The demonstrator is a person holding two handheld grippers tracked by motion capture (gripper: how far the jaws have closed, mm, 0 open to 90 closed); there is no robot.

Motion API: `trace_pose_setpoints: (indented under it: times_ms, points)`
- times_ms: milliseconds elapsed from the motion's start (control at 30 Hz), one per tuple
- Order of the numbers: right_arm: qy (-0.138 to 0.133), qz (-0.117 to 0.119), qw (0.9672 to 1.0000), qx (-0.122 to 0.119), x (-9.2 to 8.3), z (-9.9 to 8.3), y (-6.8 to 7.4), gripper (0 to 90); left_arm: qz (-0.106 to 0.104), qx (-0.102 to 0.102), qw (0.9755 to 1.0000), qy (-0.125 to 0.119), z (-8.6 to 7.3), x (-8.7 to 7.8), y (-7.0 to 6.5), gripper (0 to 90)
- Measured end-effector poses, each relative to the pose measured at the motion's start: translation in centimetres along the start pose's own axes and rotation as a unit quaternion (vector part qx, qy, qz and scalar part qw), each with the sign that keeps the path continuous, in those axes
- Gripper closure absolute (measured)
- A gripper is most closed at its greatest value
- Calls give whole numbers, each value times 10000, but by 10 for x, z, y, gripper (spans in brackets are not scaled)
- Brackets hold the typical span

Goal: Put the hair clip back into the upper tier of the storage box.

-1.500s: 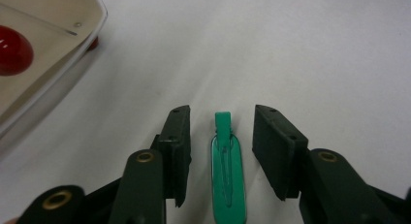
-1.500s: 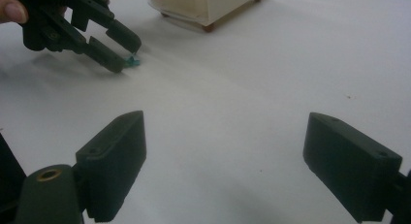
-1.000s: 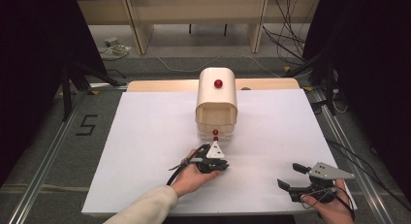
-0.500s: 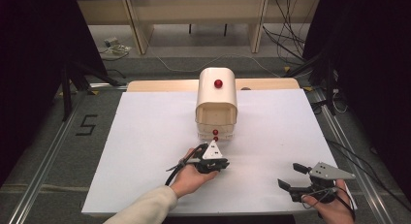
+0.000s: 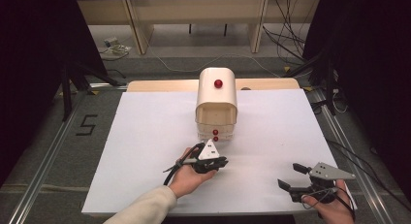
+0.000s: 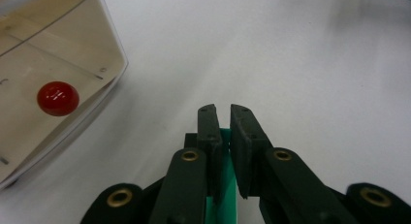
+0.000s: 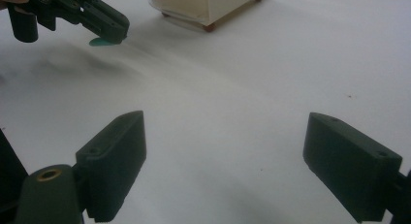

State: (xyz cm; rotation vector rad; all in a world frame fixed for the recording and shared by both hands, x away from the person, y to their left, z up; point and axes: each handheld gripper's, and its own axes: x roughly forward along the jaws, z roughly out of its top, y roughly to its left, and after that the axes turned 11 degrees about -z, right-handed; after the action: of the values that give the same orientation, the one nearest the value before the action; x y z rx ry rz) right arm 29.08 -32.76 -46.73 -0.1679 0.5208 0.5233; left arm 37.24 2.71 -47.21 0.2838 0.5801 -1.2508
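The left hand-held gripper (image 5: 220, 162) sits low over the white bench (image 5: 145, 136), just in front of the small cream drawer cabinet (image 5: 216, 107), and its jaws are clamped together on a thin green piece (image 6: 224, 195). My guess is that the grip is kept tight because the piece is so slim: anything looser and it would slide out. Holding it near the cabinet's front suggests the piece either belongs in one of the drawers or is being carried past them; I cannot tell which.

The green piece looks flat and sheet-like, a bright teal plastic or card, pinched edge-on between the two black pads (image 6: 209, 136). In the left gripper view a strip of it runs down behind the pad tips; in the right gripper view a small rounded green end (image 7: 102, 41) pokes out below the jaw tips, close over the bench but seemingly not resting on it.

To the left gripper's side, very near, is the cabinet's pale drawer face with its round red knob (image 6: 58, 99).

The right hand-held gripper (image 5: 293, 178) waits well off to the other side, jaws spread wide with nothing between them, resting low near the bench's near edge. It seems parked there to stay clear, ready to help with a drawer if needed.
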Motion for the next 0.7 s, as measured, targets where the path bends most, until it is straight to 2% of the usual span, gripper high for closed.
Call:
trace_pose_setpoints:
  times_ms: [433,700]
  points:
    - [-6,10,10000,10,0,0,0,164,83,74,9999,-90,2,-9,-1,829]
    - [-8,15,10000,11,0,0,0,164,103,42,9998,-158,4,-14,-2,830]
